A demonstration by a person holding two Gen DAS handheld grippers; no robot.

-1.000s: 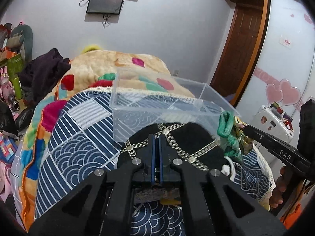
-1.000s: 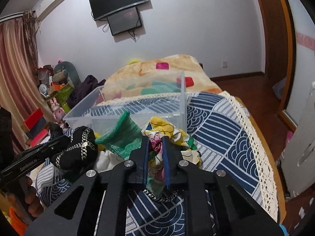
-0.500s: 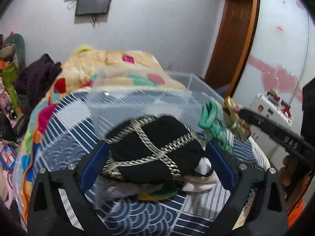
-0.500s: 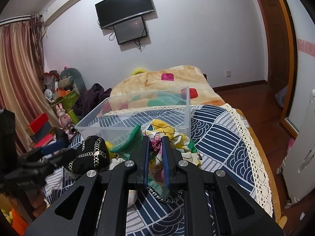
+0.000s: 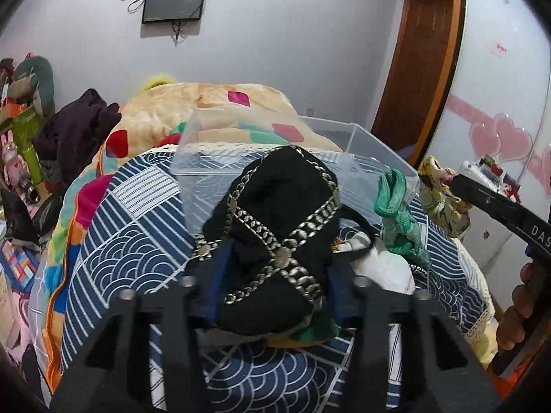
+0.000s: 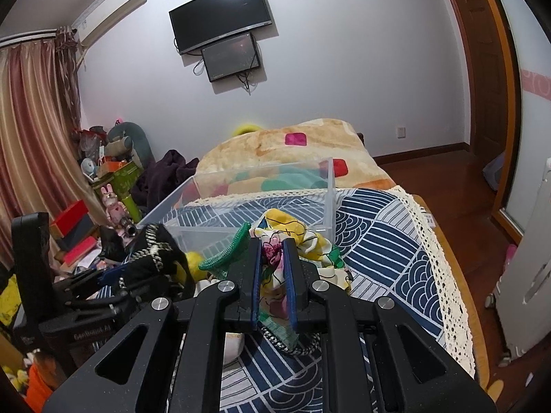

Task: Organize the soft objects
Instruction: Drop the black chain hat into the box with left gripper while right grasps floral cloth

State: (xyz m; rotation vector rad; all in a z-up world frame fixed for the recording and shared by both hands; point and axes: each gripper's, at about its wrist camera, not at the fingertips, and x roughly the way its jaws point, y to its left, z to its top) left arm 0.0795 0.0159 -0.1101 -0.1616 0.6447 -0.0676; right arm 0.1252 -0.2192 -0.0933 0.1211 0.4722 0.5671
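A black soft cap crossed with metal chains [image 5: 275, 206] rises between the blue pads of my left gripper [image 5: 275, 268]. Its jaws are closing and the pads press the cap's sides. From the right wrist view the same cap [image 6: 155, 247] sits in the left gripper [image 6: 137, 268]. My right gripper [image 6: 272, 258] is shut on a yellow floral cloth [image 6: 292, 234], lifted slightly off the bed. A green knit piece [image 5: 396, 213] hangs beside that cloth [image 5: 440, 199]. Just behind them stands a clear plastic box [image 6: 241, 172]. A white soft item [image 5: 385, 265] lies under the pile.
The blue-and-white patterned bedcover [image 5: 137, 241] carries everything, with a lace edge [image 6: 444, 275] on the right. A beige blanket [image 5: 206, 103] lies beyond the box. Dark clothing [image 5: 75, 127] and toys [image 6: 113, 203] crowd the left. A person's hand [image 5: 523, 292] grips the right tool.
The left jaws were shut, swung wide open around the black cap, and have now closed in on its sides. The right gripper keeps its hold on the floral cloth.
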